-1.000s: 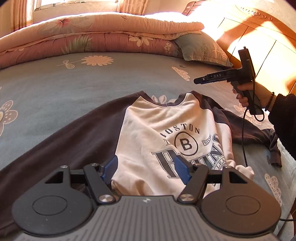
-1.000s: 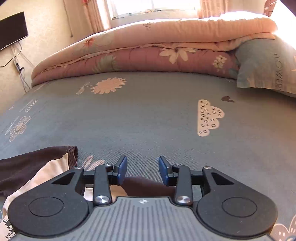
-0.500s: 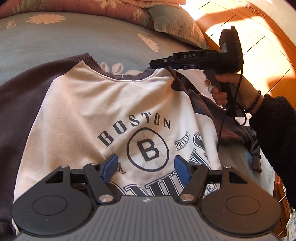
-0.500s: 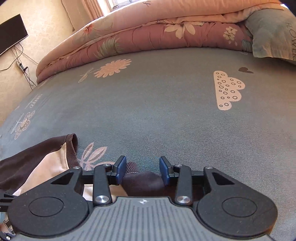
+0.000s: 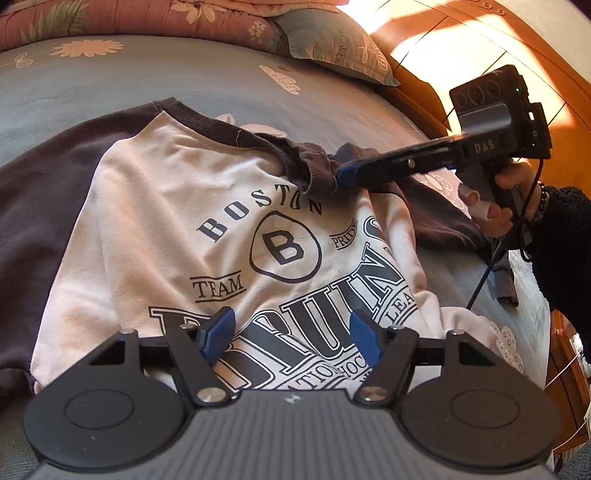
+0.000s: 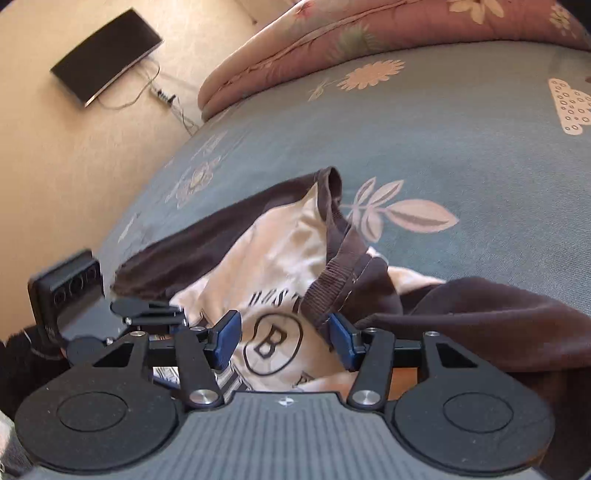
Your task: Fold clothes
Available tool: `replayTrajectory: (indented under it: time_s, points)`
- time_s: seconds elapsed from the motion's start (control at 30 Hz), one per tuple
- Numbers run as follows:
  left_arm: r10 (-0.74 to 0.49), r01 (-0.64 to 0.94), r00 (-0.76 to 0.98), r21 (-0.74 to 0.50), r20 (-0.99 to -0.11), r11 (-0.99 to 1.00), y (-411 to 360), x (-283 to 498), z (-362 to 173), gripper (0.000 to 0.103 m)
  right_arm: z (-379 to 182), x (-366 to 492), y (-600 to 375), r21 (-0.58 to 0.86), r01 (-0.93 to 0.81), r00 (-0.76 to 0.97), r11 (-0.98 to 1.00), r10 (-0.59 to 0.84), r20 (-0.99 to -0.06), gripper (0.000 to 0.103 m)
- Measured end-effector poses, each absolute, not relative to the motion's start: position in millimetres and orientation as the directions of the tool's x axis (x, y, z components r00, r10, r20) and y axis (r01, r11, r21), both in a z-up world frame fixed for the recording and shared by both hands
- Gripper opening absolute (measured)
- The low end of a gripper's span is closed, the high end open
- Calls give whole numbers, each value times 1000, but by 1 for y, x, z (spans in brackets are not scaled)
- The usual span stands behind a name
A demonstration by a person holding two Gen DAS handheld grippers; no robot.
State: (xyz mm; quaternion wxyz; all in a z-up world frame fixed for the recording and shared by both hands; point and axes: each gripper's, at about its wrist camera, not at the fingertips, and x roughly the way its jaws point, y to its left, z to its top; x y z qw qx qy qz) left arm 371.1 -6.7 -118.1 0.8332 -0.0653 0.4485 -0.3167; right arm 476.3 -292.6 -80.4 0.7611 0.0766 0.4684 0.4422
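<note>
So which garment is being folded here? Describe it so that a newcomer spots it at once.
On the grey-blue floral bedsheet, below the pillow and rolled quilt, lies one sweatshirt. It has a cream body, dark brown sleeves and collar, and navy BOSTON lettering around a circled B; no other garment shows on the bed.
</note>
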Motion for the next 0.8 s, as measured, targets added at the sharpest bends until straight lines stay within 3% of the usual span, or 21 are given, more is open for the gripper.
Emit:
replayTrajectory:
  time_s: [0.13,0.33,0.43,0.5,0.67,0.7,0.8]
  points:
    - [-587,481,403,-383,-703,789,-8,370,-118,71,-80,457,-273,358,-693,192,626,639,-745,58]
    - [-595,480,403,-394,-695,784,-5,372,-119,72,-42,499,-289,420,-651,347,633,740,-577,58]
    - [-599,483,406,-394,-690,782,-5,371,-120,72,-53,533,-284,396,-561,407,727,659,-633,56]
    - [-601,488,408,-393,-687,780,-5,370,-121,73,-70,544,-273,347,-544,392,764,597,-700,40]
    - [-612,492,412,-401,-675,773,-3,370,-121,73,-96,545,-255,264,-557,363,787,517,-775,30]
    - [-616,488,412,-408,-671,772,-2,370,-121,73,-96,543,-254,246,-560,372,791,505,-779,14]
    - [-611,457,413,-426,-676,781,0,373,-114,73,-86,540,-247,123,-561,451,819,427,-784,10]
